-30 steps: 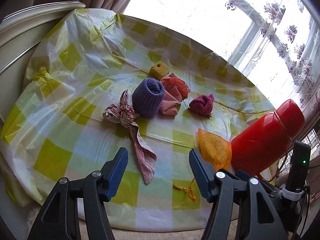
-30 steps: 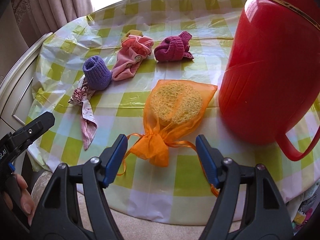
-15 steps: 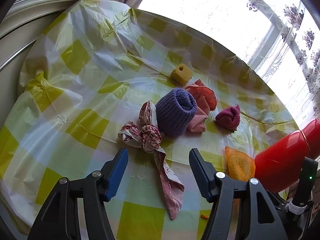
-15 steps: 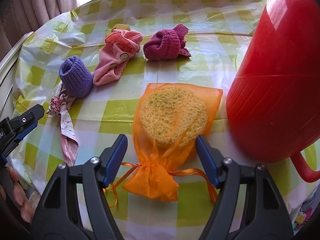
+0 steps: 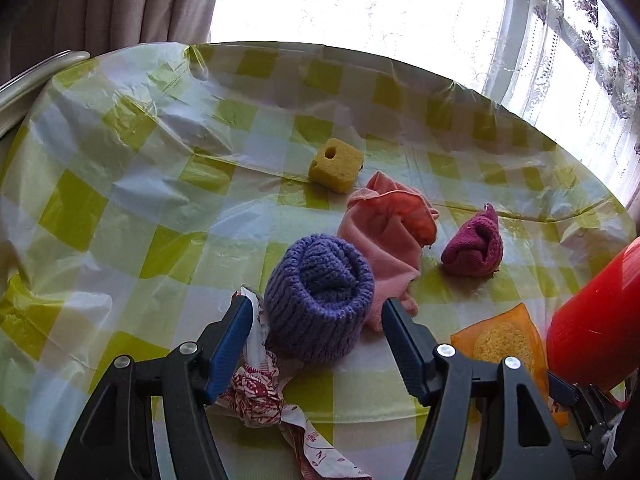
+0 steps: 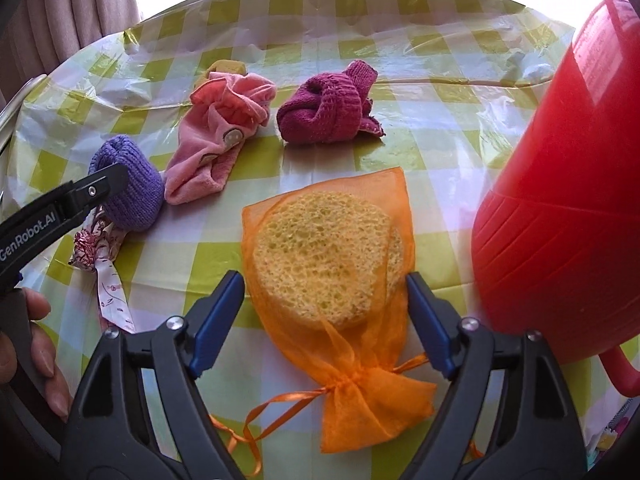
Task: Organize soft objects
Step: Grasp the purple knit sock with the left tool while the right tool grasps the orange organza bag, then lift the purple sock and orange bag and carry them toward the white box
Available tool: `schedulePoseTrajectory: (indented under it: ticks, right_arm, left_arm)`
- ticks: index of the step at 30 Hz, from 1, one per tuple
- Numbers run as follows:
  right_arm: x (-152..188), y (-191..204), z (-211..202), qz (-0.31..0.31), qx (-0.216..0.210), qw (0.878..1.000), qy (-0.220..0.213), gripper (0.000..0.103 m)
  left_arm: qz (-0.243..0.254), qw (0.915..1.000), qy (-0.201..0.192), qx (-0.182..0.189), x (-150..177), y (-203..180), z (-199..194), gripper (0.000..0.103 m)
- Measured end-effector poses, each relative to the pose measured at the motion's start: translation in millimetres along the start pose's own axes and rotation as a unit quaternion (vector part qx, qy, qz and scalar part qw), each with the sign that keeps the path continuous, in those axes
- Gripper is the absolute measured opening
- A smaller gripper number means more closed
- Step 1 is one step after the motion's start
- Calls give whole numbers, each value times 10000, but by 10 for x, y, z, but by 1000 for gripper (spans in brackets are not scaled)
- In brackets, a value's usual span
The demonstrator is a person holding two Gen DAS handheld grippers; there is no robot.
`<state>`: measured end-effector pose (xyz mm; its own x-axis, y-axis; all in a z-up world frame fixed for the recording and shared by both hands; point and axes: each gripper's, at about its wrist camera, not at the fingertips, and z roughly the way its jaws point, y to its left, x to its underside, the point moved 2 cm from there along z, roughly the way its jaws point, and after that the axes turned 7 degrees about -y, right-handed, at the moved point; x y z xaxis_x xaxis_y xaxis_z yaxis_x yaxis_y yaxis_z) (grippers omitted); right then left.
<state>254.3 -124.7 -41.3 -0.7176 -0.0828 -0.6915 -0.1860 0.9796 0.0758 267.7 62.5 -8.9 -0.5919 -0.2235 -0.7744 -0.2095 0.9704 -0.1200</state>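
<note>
A purple knitted roll (image 5: 320, 300) lies on the checked tablecloth between the fingers of my left gripper (image 5: 318, 312), whose jaws are opening and do not press it. A knotted patterned ribbon (image 5: 260, 392) lies under the left finger. An orange mesh bag with yellow sponges (image 6: 332, 268) sits between the fingers of my right gripper (image 6: 326, 292), jaws opening, pads clear of the bag. A pink cloth (image 6: 216, 136), a magenta knitted sock (image 6: 328, 108) and a yellow sponge cube (image 5: 336, 164) lie further back.
A big red plastic jug (image 6: 560, 200) stands close on the right of the bag, its handle toward the table edge. The round table (image 5: 120, 184) has a white rail at its left. Curtains and a bright window stand behind. A hand (image 6: 28, 344) holds the left gripper.
My left gripper has moved forward from the ribbon until the purple roll lies between its fingers. My right gripper has closed in on the orange bag and its jaws have widened.
</note>
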Motion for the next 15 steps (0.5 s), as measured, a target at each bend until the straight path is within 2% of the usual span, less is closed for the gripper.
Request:
schedulePoseTrajectory:
  ticks: [2, 4, 10, 12, 15]
  right_arm:
    - [-29, 21, 22, -60, 84, 9999, -85, 85]
    - [-51, 52, 78, -136, 138, 9998, -97, 88]
    - [-79, 99, 247, -265, 169, 9995, -34, 90]
    - [-84, 107, 247, -287, 107, 9995, -85, 83]
    - [-71, 117, 224, -310, 33, 9994, -131, 81]
  left_arm:
    - [69, 9999, 45, -66, -14, 0, 79, 66]
    - [149, 9998, 122, -95, -23, -2, 157, 54]
    - [331, 9994, 28, -125, -17, -35, 176, 46]
    - [277, 9996, -89, -56, -16, -30, 121, 45]
    - [216, 9991, -371, 55, -57, -36, -35, 45]
